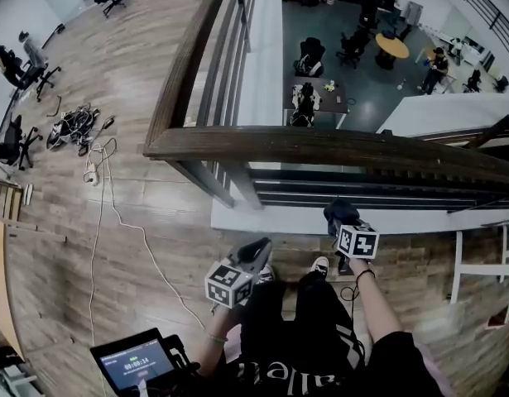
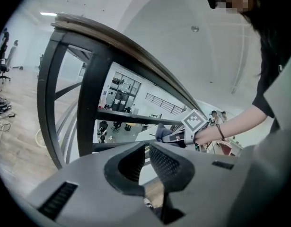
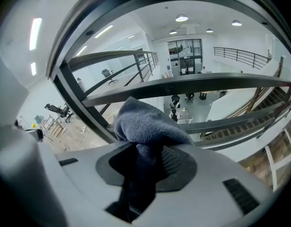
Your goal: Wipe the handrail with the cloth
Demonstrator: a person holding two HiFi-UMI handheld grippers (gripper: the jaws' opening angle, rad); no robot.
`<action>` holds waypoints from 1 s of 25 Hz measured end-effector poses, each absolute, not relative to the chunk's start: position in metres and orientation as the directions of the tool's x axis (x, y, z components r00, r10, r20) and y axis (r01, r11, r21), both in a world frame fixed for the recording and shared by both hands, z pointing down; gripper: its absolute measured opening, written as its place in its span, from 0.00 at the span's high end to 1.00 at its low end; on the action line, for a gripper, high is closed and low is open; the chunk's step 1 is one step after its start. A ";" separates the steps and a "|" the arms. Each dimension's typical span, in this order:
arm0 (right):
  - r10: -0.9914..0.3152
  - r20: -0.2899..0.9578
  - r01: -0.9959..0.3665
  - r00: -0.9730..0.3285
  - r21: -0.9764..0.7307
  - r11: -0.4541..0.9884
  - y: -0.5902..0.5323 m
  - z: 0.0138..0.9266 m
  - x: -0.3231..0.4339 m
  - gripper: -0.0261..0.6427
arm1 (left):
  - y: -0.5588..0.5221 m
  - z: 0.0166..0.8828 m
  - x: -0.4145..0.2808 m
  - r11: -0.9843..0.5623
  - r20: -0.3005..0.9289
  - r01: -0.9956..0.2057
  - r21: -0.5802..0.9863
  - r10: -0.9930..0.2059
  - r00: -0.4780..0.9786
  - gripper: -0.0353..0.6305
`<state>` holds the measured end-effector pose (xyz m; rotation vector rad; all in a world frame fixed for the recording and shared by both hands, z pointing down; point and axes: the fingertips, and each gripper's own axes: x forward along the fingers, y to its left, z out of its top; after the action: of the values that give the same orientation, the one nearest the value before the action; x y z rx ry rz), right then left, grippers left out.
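Your right gripper (image 1: pixel 343 222) pinches the grey cloth (image 3: pixel 146 126) in a bunched wad. It sits low on the near side of the handrail (image 1: pixel 320 144), apart from it. Your left gripper (image 1: pixel 255 252) is pressed together on nothing. Risk: friction along the rail may pull the wad free, and it could then drop over the far side to the floor below.

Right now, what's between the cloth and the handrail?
No object. Head view: the cloth, clamped in the right tongs, sits short of the handrail; only the lower railing bars cross that stretch.
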<state>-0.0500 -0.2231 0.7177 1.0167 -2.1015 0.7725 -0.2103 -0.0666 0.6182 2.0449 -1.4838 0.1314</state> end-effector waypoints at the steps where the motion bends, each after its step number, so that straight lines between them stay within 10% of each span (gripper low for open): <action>1: -0.417 0.774 -0.815 -0.477 -0.212 0.540 -0.220 0.721 -0.065 0.81 | -0.063 0.624 -0.220 -0.191 0.414 -0.893 0.407 -0.833 0.366 0.90; 25: -0.274 0.808 -0.674 -0.522 -0.193 0.713 -0.226 0.827 -0.301 0.81 | -0.017 0.703 -0.294 -0.131 0.455 -0.900 0.416 -0.827 0.331 0.90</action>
<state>-0.3010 -0.2256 0.8271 0.7189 -2.1149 0.6355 -0.2943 -0.0171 0.7029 1.9698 -1.5121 0.1500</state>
